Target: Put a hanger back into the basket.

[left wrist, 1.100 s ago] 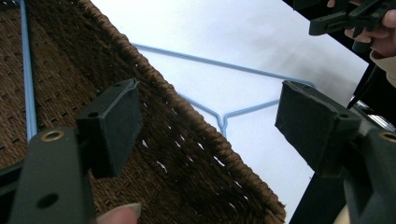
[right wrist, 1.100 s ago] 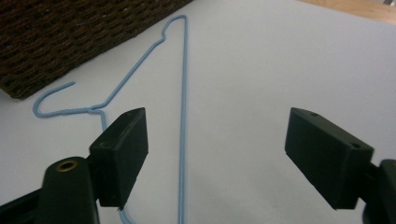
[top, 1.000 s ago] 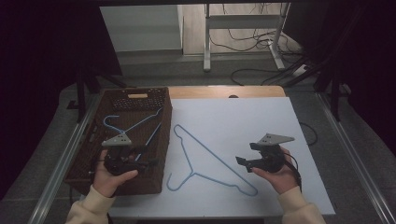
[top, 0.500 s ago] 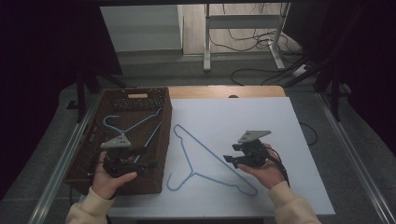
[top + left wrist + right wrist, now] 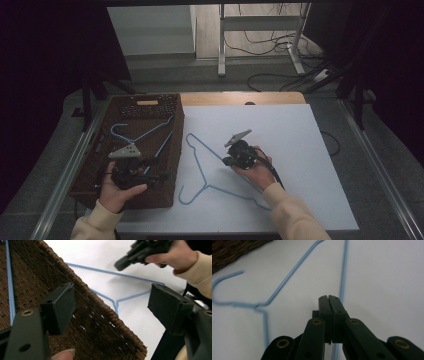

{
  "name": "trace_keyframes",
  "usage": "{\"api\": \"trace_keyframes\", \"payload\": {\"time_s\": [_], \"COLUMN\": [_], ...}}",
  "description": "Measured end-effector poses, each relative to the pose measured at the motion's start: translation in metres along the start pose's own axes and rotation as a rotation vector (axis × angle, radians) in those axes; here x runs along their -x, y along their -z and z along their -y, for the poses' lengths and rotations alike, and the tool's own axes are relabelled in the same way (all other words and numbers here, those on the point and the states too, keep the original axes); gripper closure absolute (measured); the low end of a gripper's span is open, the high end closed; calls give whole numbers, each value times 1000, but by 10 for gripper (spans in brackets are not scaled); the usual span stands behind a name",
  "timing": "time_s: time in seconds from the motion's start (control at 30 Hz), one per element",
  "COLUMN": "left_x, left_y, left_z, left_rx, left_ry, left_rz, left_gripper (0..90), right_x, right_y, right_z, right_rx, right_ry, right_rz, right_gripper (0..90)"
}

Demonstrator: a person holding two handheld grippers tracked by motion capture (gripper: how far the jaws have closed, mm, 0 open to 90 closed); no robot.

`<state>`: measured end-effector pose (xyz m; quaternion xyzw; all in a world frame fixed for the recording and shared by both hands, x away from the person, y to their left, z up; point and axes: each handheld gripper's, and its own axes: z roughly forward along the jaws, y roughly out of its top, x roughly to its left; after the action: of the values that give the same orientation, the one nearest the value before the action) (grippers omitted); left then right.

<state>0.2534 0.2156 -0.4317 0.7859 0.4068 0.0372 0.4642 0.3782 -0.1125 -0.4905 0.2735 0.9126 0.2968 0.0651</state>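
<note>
On the white desk (image 5: 300, 150), beside the brown basket (image 5: 100, 165), lay a blue wire hanger (image 5: 202, 170) flat, hook end toward the person. Rested right over one long wire of that hanger, the right gripper (image 5: 231, 159), held in the right hand (image 5: 257, 170). Seen from the right gripper view: its two black fingers (image 5: 323, 305) pressed tight together, no gap at all, tips low by the wire, which ran along just beside and under them. Could not tell if any wire was pinched between them.

Over the near part of the basket hung the left gripper (image 5: 150, 176), held in the left hand (image 5: 117, 190). Stood wide apart, its fingers (image 5: 60, 307), with nothing between them, only basket wall and desk showing through the gap.

Inside the basket lay a second blue hanger (image 5: 142, 135), well apart from the one on the desk. Past the far end of the desk: grey floor, metal legs (image 5: 220, 40) and loose black cables (image 5: 270, 77).
</note>
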Motion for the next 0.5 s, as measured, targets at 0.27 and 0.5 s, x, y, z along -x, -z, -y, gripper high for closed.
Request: {"api": "trace_keyframes", "payload": {"time_s": [0.27,0.5], "left_x": [-1,0], "left_y": [1,-3], "left_z": [1,2], "left_rx": [3,-7], "left_ry": [3,-1], "left_rz": [0,2], "left_gripper": [219,218], "right_x": [10,12], "right_y": [-33,-37], "right_z": [-10,-12], "right_rx": [-36,-31], "right_ry": [-33,-53], "right_rz": [24,59], "right_gripper": [896,897]}}
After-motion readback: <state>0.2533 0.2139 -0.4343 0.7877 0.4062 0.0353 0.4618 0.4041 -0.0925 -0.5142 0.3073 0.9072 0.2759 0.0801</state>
